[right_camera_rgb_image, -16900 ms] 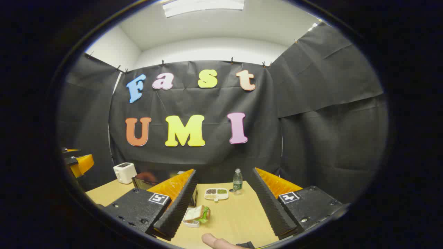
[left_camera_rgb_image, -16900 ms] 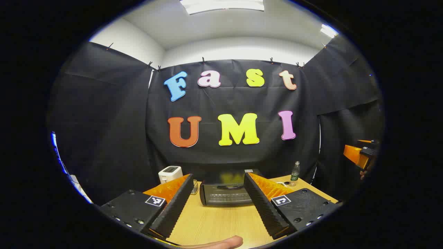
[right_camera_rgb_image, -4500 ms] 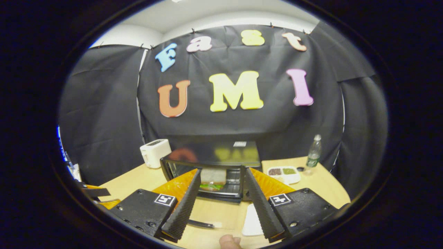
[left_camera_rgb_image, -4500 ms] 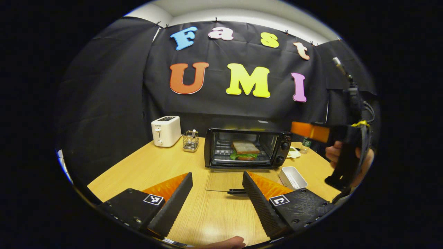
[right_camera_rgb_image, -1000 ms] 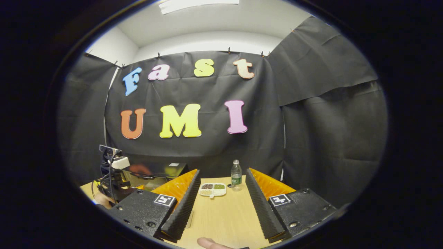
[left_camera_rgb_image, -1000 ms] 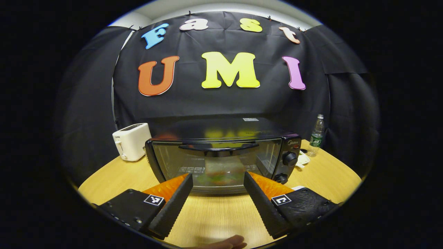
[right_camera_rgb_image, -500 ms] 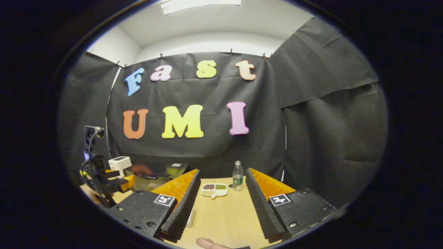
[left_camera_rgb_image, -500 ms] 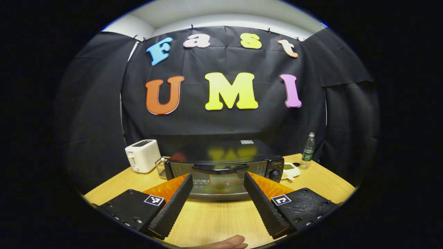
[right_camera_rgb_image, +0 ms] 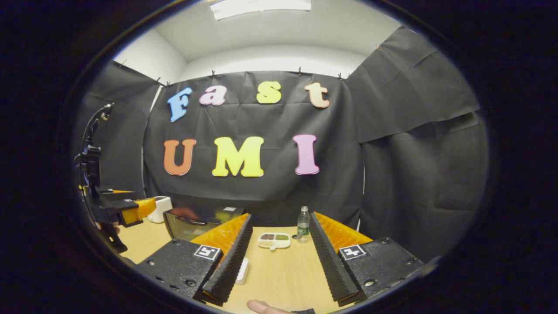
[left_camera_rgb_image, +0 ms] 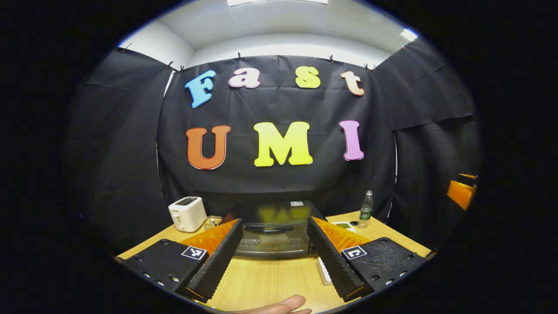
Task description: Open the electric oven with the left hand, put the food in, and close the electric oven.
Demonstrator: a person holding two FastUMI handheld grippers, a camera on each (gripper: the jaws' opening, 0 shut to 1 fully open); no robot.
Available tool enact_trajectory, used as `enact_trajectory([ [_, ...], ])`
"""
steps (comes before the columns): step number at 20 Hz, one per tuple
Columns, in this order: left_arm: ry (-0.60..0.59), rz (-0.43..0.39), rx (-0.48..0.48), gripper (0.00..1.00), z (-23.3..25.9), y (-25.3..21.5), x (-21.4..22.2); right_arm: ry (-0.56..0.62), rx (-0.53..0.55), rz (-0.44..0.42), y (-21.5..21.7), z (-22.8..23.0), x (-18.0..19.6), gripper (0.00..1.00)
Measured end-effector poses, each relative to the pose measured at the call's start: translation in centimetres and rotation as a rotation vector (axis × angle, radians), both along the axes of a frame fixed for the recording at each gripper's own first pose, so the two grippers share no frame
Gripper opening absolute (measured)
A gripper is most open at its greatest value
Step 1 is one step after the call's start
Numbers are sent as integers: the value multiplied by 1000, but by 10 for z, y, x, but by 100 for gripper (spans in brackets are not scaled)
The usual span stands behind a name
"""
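Note:
The black electric oven (left_camera_rgb_image: 271,237) stands on the wooden table (left_camera_rgb_image: 261,283) with its door shut; its glass is too dim to tell what is inside. My left gripper (left_camera_rgb_image: 273,223) hangs open a good way in front of the oven, touching nothing. In the right gripper view the oven (right_camera_rgb_image: 196,223) sits at the left, and the left gripper (right_camera_rgb_image: 130,210), held by a hand, hovers in the air to its left. My right gripper (right_camera_rgb_image: 280,219) is open over the table's right part, with nothing between its fingers. It also shows at the far right edge (left_camera_rgb_image: 461,194) of the left gripper view.
A white toaster (left_camera_rgb_image: 187,213) and a wire holder (left_camera_rgb_image: 212,221) stand left of the oven. To the right are a green-labelled bottle (right_camera_rgb_image: 303,224), a divided seasoning dish (right_camera_rgb_image: 273,240) and a white empty tray (right_camera_rgb_image: 242,270) lying near the front of the table (right_camera_rgb_image: 283,279).
My left gripper has drawn back and upward from the shut oven, which now looks smaller and farther off. The right gripper has hardly moved.

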State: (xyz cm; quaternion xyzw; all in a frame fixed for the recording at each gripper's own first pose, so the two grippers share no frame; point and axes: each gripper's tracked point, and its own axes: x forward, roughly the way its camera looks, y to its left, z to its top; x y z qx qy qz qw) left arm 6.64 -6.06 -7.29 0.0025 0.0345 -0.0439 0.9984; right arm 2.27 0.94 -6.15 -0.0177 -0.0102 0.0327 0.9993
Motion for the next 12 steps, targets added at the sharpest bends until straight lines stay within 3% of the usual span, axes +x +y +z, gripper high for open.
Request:
enact_trajectory([
  [7,-42,15,-9,96,6,5,-61,-14,-13,29,10,-5,-24,84],
  [12,-48,5,13,96,-4,5,-80,-8,-14,35,19,-8,-27,85],
])
